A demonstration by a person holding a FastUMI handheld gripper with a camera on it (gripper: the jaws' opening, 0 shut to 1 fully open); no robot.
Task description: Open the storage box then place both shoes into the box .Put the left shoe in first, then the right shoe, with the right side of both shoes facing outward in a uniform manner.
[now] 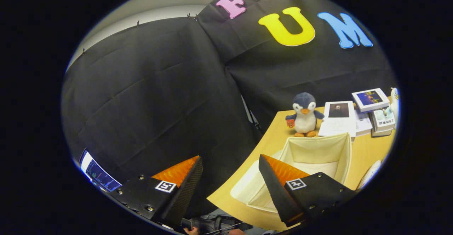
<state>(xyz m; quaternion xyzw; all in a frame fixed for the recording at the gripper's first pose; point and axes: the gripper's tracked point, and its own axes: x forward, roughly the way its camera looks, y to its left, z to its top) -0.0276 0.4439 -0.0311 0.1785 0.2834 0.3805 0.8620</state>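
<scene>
Your gripper [230, 173] sits at the bottom of the frame, fingers spread wide and holding nothing. Just past the right finger [279, 189], lower right, the box [318, 150] stands open on the table [368, 150]. Farther back, right of centre, a penguin [304, 116] stands beside some books [370, 98].

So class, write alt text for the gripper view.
The gripper hangs open and empty over the near edge of a wooden table, its fingers either side of an open cream storage box. A plush penguin and stacked books sit beyond the box.
</scene>
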